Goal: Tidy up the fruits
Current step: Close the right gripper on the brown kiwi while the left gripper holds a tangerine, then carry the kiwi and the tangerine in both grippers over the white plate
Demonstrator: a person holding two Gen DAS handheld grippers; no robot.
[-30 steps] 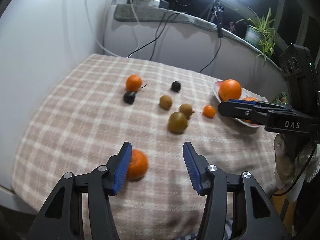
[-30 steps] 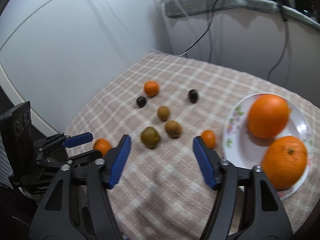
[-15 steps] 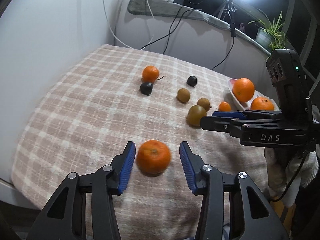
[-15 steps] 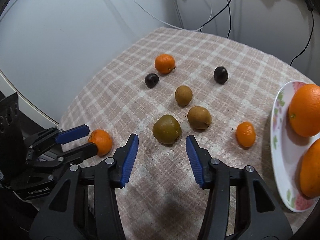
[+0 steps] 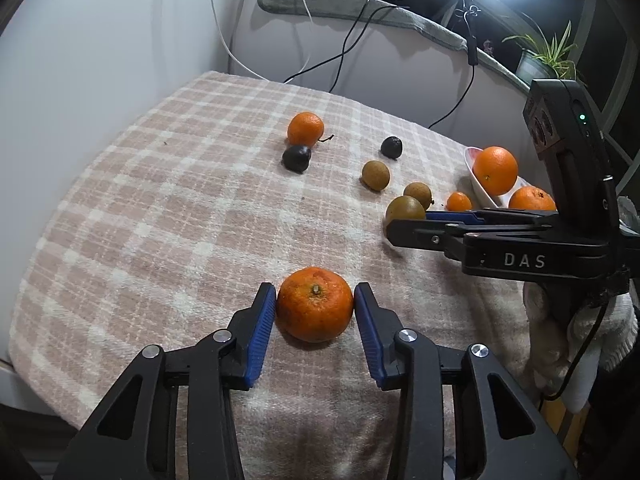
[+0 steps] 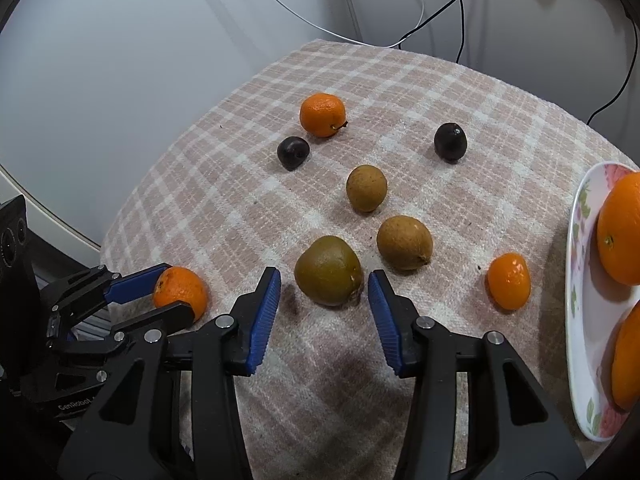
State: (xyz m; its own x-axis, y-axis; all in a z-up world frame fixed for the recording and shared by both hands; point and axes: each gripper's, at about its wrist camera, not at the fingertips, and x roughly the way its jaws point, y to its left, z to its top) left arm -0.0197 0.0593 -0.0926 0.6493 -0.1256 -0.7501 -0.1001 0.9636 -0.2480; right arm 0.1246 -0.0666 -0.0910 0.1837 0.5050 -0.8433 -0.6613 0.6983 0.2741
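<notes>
**Reader:** Two views, then. What does the left wrist camera show?

**Describer:** The left gripper [image 5: 315, 312] has just been closing around a round orange mandarin [image 5: 314, 304] that sits on the pink-and-cream checked tablecloth [image 5: 160, 208]. Both blue pads [image 5: 264, 320] look to be touching the fruit's sides, which still rests on the cloth. Farther off lie another small orange mandarin with a stalk [image 5: 305, 129], two dark, nearly black small fruits [image 5: 296, 158], and brown-green fruits. At the far right a white floral plate [image 5: 482, 194] holds two large oranges [image 5: 495, 171].

**Reader:** And the right wrist camera?

**Describer:** The right gripper [image 6: 324, 300] has also been closing. A round brown-green fruit [image 6: 328, 270] lies between its jaws. The right pad [image 6: 380, 312] sits against or just beside it; a gap remains at the left pad, so nothing is clamped yet. An egg-shaped brown fruit [image 6: 405, 242] lies just beyond, and a small oval orange fruit [image 6: 508, 286] lies between it and the plate's rim [image 6: 576, 280].

**Reader:** What could go wrong?

**Describer:** Likely, the one-sided contact could roll the brown-green fruit leftward before the grip completes. The mandarin is held near the pad tips, so a quick lift may let it slip. Carrying both fruits toward the plate together, the tools might collide.
</notes>
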